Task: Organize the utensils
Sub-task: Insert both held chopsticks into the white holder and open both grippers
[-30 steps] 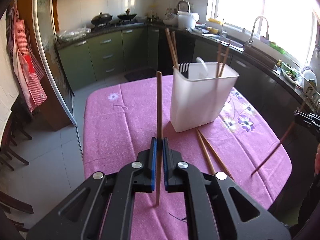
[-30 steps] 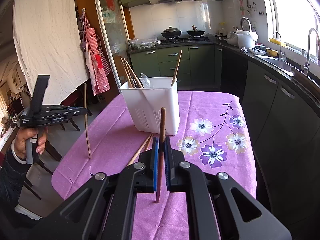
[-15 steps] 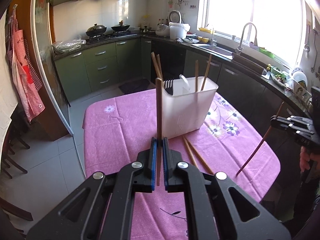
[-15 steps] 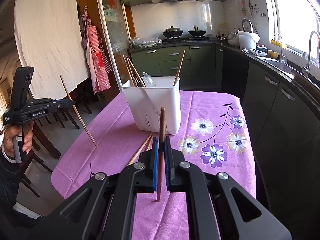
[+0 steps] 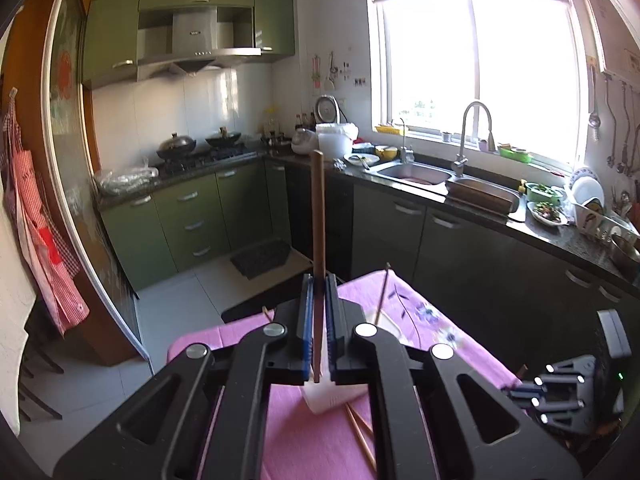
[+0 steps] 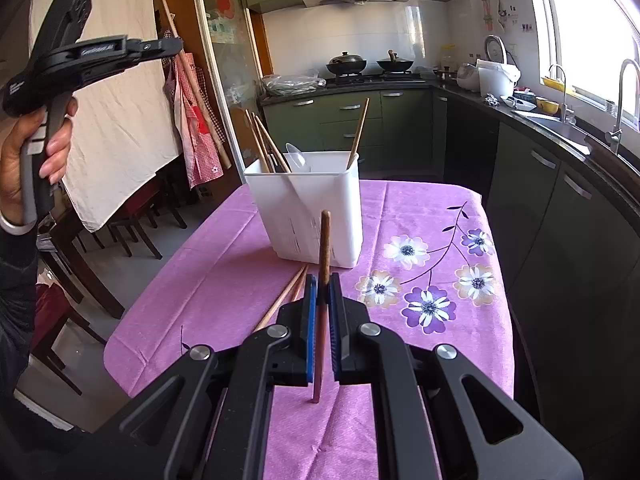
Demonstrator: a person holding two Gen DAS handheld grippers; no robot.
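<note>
Gripping one brown wooden chopstick point(image 5: 318, 216) upright: left tongs point(image 5: 319, 312), raised above the pink floral-cloth surface point(image 6: 224, 264). Right tongs point(image 6: 322, 304) clenched on a second, darker wooden chopstick point(image 6: 323, 248), near the surface's near edge. White plastic utensil holder point(image 6: 312, 216), mid-surface, holding chopsticks and a white spoon point(image 6: 298, 158). Two loose wooden chopsticks point(image 6: 286, 294) lying just before the holder, between it and the right tongs.

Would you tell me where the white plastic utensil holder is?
In the right wrist view, the white plastic utensil holder stands on the pink tablecloth, ahead of the right gripper.
</note>
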